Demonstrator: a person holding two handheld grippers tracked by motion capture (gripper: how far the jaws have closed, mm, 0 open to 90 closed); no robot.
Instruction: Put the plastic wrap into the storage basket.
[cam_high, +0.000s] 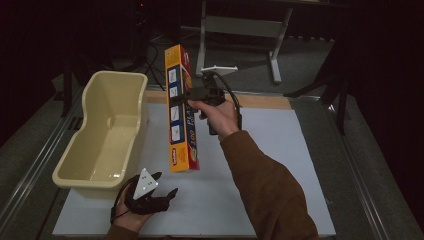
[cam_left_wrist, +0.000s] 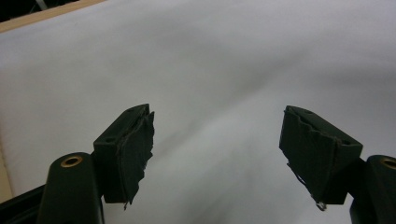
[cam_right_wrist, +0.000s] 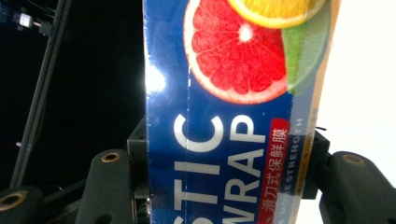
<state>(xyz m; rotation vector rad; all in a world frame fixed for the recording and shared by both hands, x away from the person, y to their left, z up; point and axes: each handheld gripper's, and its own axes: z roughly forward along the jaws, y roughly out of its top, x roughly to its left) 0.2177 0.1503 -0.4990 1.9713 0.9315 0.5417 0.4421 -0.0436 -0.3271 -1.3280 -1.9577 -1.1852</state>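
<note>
A long orange and blue plastic wrap box (cam_high: 181, 110) hangs in the air over the white table (cam_high: 280, 165), held upright with its lower end tilted toward me. My right gripper (cam_high: 192, 95) is shut on its middle from the right side. In the right gripper view the box (cam_right_wrist: 233, 116) sits between both jaws, showing a grapefruit picture and white letters. My left gripper (cam_high: 162, 187) rests low near the table's front left, just below the tub, its jaws wide open. In the left gripper view nothing lies between its pads (cam_left_wrist: 135, 154).
A cream plastic tub (cam_high: 107, 135) stands on the left part of the table, empty inside. A wooden strip (cam_high: 260, 101) runs along the table's far edge. A metal stand (cam_high: 240, 30) and cables are on the floor behind.
</note>
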